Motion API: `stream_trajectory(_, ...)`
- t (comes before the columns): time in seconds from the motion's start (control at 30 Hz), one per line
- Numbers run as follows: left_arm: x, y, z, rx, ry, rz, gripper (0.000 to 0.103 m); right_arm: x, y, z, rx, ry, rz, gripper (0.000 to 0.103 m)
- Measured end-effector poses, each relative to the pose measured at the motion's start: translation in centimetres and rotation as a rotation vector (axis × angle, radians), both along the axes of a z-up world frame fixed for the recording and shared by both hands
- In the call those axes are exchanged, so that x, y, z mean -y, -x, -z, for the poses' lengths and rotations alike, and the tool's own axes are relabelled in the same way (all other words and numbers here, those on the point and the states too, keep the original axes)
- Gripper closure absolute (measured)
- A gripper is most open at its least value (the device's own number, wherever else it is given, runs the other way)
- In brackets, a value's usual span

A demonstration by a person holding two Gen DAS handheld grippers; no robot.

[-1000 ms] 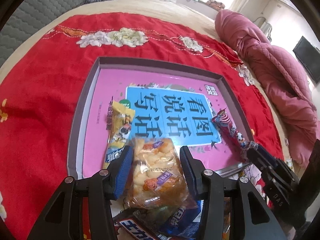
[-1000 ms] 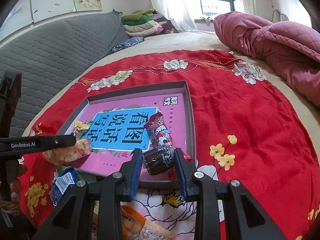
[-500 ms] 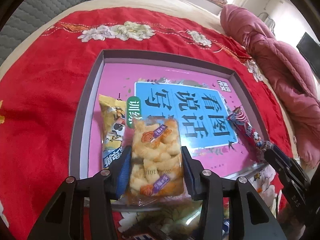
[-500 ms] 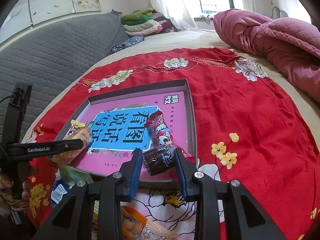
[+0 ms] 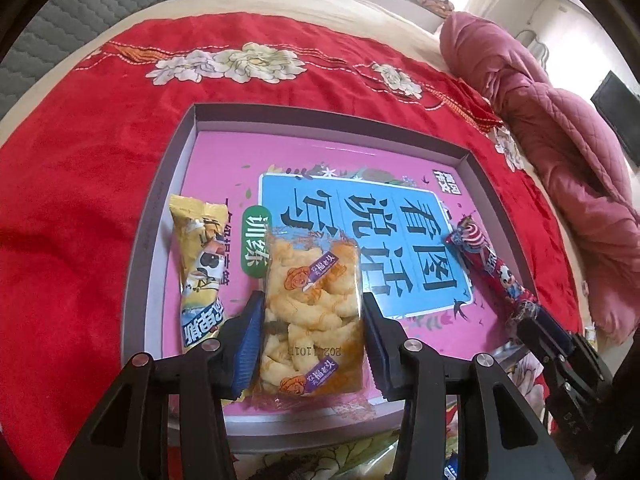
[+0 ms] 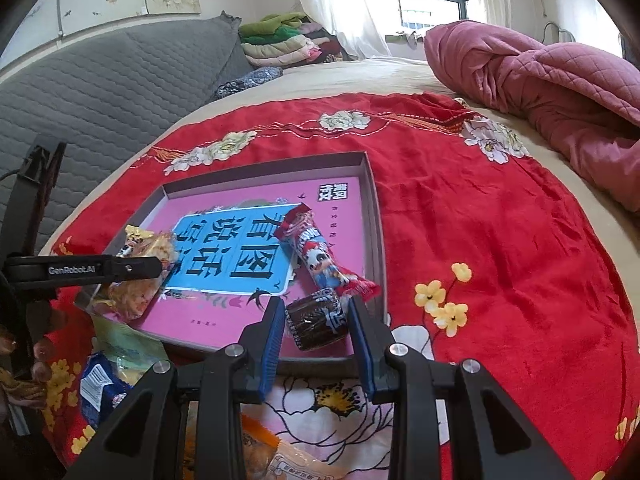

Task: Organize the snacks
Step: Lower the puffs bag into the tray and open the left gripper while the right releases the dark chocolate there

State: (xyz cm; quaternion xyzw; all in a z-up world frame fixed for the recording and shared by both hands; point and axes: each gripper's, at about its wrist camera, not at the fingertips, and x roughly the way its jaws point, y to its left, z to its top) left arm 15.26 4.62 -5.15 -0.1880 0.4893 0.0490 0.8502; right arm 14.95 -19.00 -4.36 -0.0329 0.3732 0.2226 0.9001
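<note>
Holding the clear puff bag pinched in my left gripper over the pink box, beside the yellow packet. My right gripper clamps a dark snack roll at the box's near right corner.

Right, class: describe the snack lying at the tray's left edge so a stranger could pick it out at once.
Find the shallow tray with the pink printed floor on the red cloth. Along its left wall lies a long yellow packet, beside the clear bag of puffs. Only this wrapper is yellow with a blue end.

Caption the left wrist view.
Left gripper lowers a clear bag of puffed snacks into the pink-lined tray.
</note>
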Motion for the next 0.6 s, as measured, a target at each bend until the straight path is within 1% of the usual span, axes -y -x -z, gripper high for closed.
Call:
stream_trajectory(0.37,-0.39,0.21,-0.03,-0.006,0.021,-0.011,0.055,0.52,-0.2,0.03,-0.002,-0.007,0.017,0.069)
stream_trajectory(0.6,-0.28,0.27,-0.06,-0.013,0.009,-0.007,0.055,0.58,-0.26,0.05,-0.001,-0.007,0.02,0.068)
